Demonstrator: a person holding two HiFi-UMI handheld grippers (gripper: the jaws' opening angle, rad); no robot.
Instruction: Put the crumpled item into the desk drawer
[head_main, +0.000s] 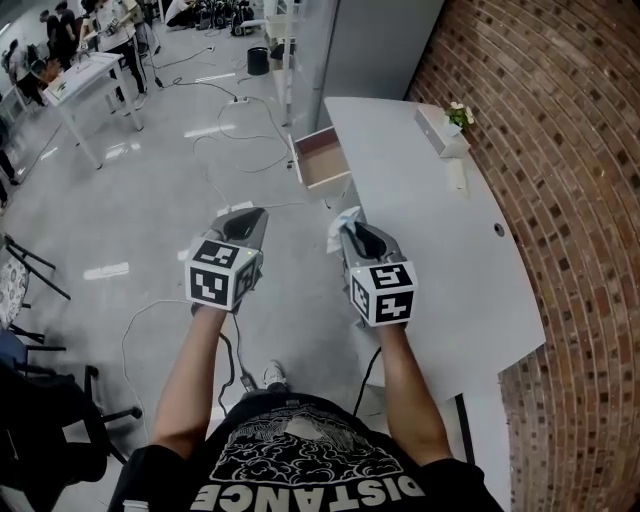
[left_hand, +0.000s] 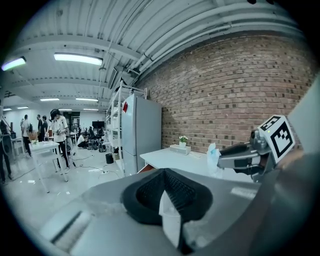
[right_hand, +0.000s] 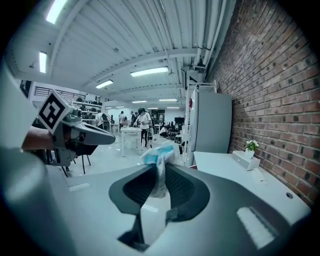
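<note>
A crumpled white and pale blue item (head_main: 346, 217) sticks out of my right gripper (head_main: 345, 234), which is shut on it just off the near left edge of the white desk (head_main: 440, 240). The right gripper view shows the item (right_hand: 159, 159) pinched between the two pads. The desk drawer (head_main: 322, 160) stands pulled open at the desk's far left side, its brown inside bare. My left gripper (head_main: 246, 224) hovers over the floor to the left, jaws shut with nothing between them (left_hand: 164, 189). From the left gripper view the item (left_hand: 213, 155) shows at the right gripper's tip.
A white box with a small plant (head_main: 446, 128) sits at the desk's far end, by the brick wall (head_main: 560, 150). A tall grey cabinet (head_main: 380, 45) stands behind the desk. Cables (head_main: 230, 135) cross the floor. An office chair (head_main: 50, 420) is at lower left. People stand at tables (head_main: 85, 70) far off.
</note>
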